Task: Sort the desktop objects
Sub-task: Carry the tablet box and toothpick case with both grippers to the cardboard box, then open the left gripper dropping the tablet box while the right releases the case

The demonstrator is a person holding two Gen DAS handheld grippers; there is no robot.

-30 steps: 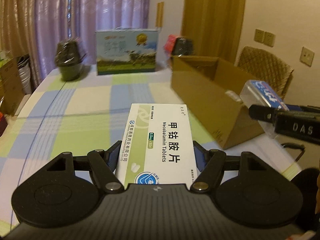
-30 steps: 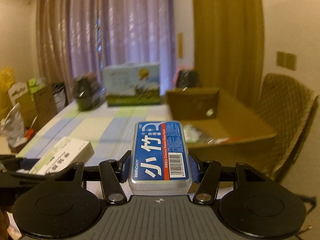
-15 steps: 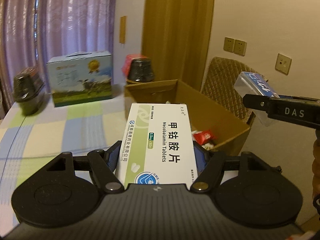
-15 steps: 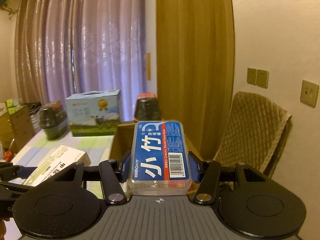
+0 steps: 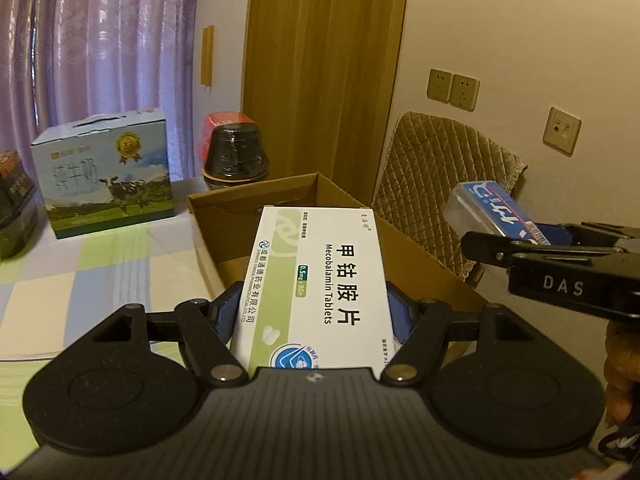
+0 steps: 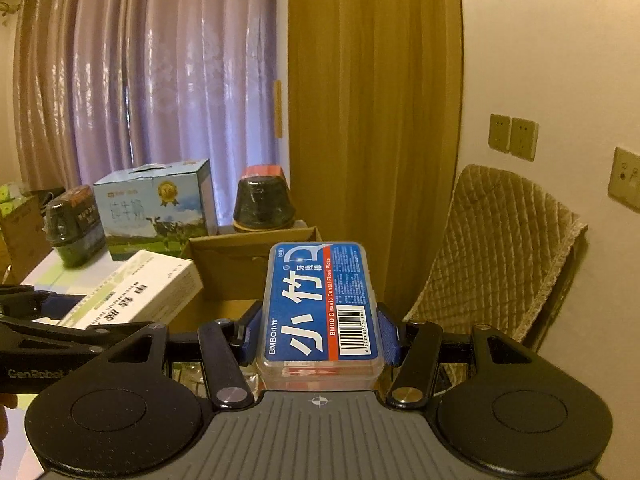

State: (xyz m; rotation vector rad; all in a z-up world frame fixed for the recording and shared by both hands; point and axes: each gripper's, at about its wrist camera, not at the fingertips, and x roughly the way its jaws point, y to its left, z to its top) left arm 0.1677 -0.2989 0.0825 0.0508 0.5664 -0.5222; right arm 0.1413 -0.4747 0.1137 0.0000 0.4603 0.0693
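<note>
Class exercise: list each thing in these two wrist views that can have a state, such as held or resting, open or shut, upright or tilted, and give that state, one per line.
Left gripper: shut on the tablet box.
Mecobalamin tablet box: held, closed, label up.
Right gripper: shut on the floss pick case.
Dental floss pick case: held, lid shut, label up.
Cardboard box: open-topped, on the table.
Milk carton: upright, closed.
Black wrapped pot: resting behind the cardboard box.
</note>
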